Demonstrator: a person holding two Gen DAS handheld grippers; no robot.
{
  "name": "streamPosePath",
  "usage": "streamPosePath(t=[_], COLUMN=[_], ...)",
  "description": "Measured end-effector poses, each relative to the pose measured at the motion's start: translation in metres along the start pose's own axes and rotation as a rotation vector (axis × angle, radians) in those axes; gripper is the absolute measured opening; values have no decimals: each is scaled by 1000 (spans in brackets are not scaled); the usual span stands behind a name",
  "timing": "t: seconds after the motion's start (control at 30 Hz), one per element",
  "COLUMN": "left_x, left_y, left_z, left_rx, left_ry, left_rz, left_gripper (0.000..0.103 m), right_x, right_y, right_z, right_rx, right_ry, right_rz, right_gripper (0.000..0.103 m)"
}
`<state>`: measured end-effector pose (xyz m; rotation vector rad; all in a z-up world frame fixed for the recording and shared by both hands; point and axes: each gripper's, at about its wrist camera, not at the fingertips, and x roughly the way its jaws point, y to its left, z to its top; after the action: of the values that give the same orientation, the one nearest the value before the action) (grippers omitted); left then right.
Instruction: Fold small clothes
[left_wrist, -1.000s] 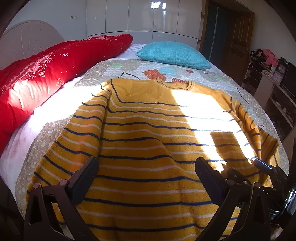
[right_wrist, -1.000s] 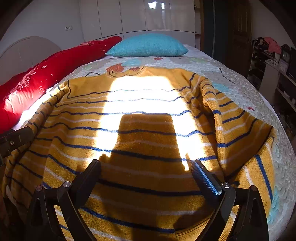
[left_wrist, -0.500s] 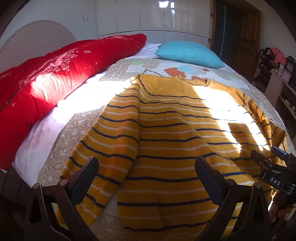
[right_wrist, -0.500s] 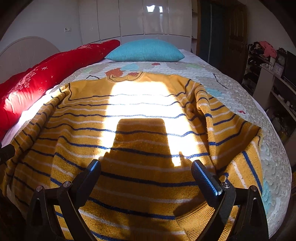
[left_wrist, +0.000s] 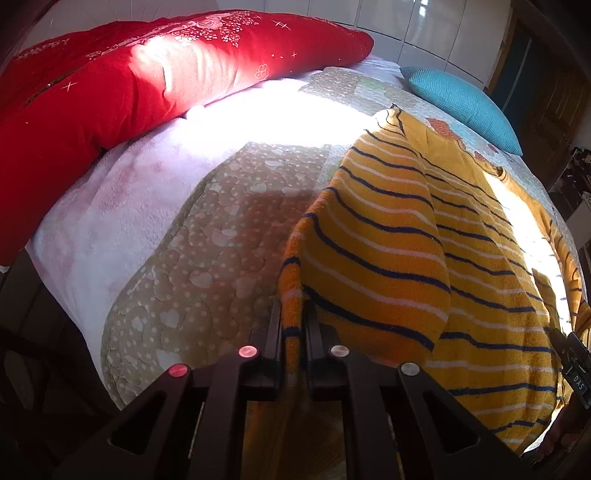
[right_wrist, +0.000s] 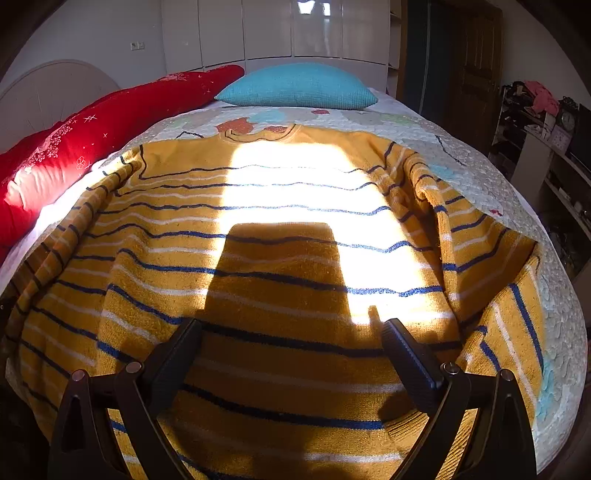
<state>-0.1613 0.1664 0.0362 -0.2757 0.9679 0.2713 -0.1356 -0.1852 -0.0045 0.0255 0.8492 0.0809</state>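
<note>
A yellow sweater with navy and white stripes lies spread on the bed, collar toward the far end. In the left wrist view my left gripper is shut on the cuff end of the sweater's left sleeve, which lies along the sweater's left side. In the right wrist view my right gripper is open and empty, hovering over the sweater's lower middle. The right sleeve lies bunched along the right side. The right gripper's body shows at the left wrist view's right edge.
A long red pillow lies along the bed's left side and a teal pillow at the far end. The quilted bedspread is bare left of the sweater. Shelves with clutter stand to the right.
My left gripper moved left to the sleeve end and closed on it; it was open before. My right gripper stayed open over the sweater's lower middle.
</note>
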Motion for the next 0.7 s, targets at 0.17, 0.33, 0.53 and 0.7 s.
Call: streamPosePath(t=[0.17, 0.33, 0.53, 0.7], left_x=[-13, -38, -83, -94], left_y=[31, 46, 12, -34], left_z=[17, 20, 18, 15], left_rx=[-65, -112, -75, -16], left_ry=[-102, -175, -317, -349], left_rz=[227, 261, 100, -31], left_gripper=[3, 6, 58, 76], right_x=[-2, 1, -43, -91], right_y=[-1, -4, -26, -79], right_z=[1, -1, -1, -24], right_rx=[-8, 6, -1, 55], right_ry=[-10, 4, -100, -163], right_rz=[-12, 5, 55, 8], right_gripper=[100, 100, 99, 100])
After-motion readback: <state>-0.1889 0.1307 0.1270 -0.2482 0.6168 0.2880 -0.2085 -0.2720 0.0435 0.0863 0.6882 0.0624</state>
